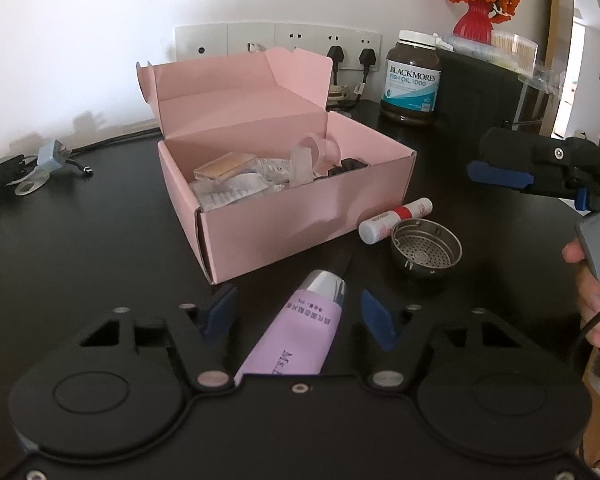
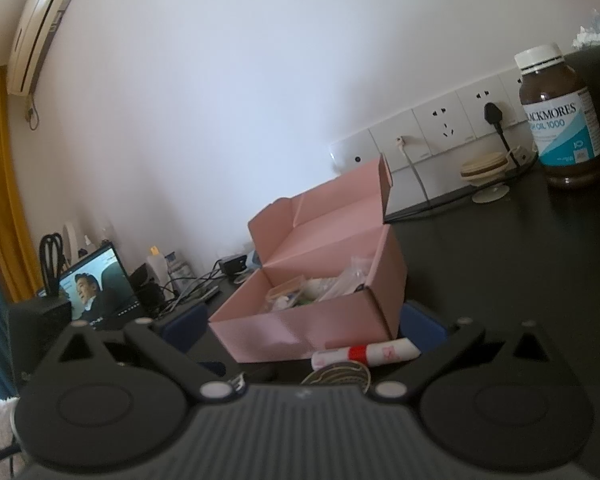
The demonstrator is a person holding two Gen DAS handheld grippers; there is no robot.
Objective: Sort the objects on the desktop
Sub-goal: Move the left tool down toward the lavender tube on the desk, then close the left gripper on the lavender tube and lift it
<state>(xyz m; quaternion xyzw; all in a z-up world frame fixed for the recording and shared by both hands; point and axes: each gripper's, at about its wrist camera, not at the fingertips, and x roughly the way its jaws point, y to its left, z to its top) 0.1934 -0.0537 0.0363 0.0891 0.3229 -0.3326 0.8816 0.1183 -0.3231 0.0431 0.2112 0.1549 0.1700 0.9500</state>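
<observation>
On the far left of the matte black desk (image 1: 80,240) lie a dark adapter and a pale blue plug (image 1: 51,157) with thin cables. Next comes the pink cardboard box (image 1: 284,216), lid folded upright, holding clear plastic packets, a small transparent case and a clear cup.

Before its front corner lies the lilac tube (image 1: 300,332), a soft, flattened plastic body with a glossy silver collar and dark tip. Its long axis runs away from the camera, the tip aimed up and slightly right, towards the box's front wall. It sits between the 2 blue pads of the left gripper (image 1: 298,312); a gap shows on each side, so the pads stand partly spread and not pressing it.

Right of the tube rest a white cylinder with a red band (image 1: 396,220), lying on its side, and a round perforated steel strainer (image 1: 426,248). Behind stands a brown fish-oil jar (image 1: 412,76) with a white cap.

The right gripper (image 2: 304,328) hangs above the desk, fingers spread wide, holding nothing.
</observation>
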